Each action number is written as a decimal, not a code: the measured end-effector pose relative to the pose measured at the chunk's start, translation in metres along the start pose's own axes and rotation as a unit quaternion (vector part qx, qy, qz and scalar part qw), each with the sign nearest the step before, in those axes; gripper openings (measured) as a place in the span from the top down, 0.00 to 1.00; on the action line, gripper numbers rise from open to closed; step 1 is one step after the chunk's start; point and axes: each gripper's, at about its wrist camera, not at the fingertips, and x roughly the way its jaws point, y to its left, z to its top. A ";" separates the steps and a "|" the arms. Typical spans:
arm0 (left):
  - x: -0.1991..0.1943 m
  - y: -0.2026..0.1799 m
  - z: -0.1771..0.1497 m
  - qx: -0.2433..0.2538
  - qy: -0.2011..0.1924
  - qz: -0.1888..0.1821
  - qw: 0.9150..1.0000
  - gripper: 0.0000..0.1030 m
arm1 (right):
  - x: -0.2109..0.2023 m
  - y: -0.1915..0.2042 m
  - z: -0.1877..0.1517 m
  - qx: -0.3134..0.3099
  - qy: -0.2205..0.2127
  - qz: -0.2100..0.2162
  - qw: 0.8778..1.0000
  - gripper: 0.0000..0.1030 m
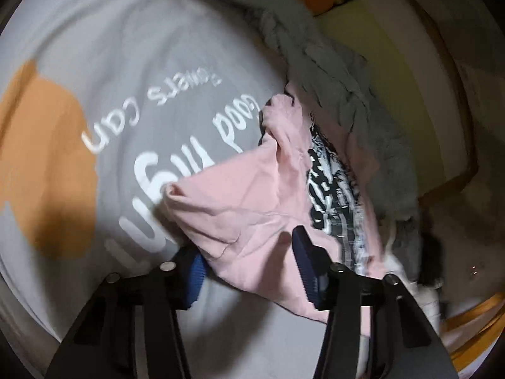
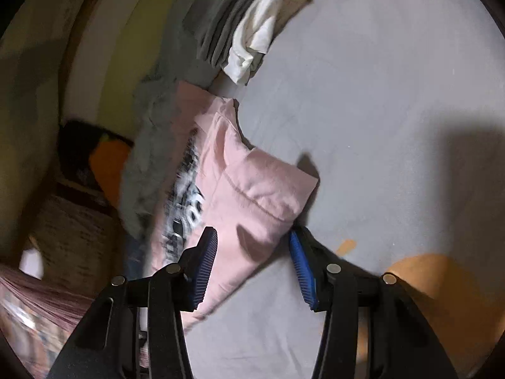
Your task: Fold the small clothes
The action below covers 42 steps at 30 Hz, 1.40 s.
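Note:
A small pink garment [image 1: 249, 202] with a black-and-white print [image 1: 331, 189] lies crumpled on a grey bedsheet [image 1: 126, 63] that carries white lettering. My left gripper [image 1: 247, 252] is open, its blue pads [image 1: 195, 281] either side of the pink cloth's near edge. In the right wrist view the same pink garment [image 2: 252, 189] lies partly folded, print [image 2: 186, 202] on its left. My right gripper [image 2: 254, 249] is open, its blue pads [image 2: 300, 271] straddling the garment's near corner without closing on it.
A pile of grey clothes [image 1: 331, 72] lies behind the pink garment, with a white piece [image 2: 258, 31] in the right wrist view. An orange patch [image 1: 44, 164] marks the sheet. A wooden bed frame [image 1: 448, 72] and a yellowish wall [image 2: 120, 47] border the bed.

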 end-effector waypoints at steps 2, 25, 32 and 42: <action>-0.002 -0.001 -0.003 0.016 -0.018 0.008 1.000 0.61 | 0.005 -0.006 0.004 0.013 0.002 0.005 1.000 0.77; -0.198 -0.062 -0.003 0.070 -0.195 -0.110 0.972 0.95 | -0.165 0.092 -0.047 -0.125 -0.111 0.038 0.985 0.95; -0.187 -0.054 0.003 0.054 -0.175 -0.085 0.979 0.95 | -0.186 0.119 -0.055 -0.168 -0.142 0.036 0.975 0.95; -0.140 -0.038 -0.005 0.033 -0.091 0.018 0.995 0.95 | -0.149 0.093 -0.057 -0.131 -0.104 -0.041 0.985 0.95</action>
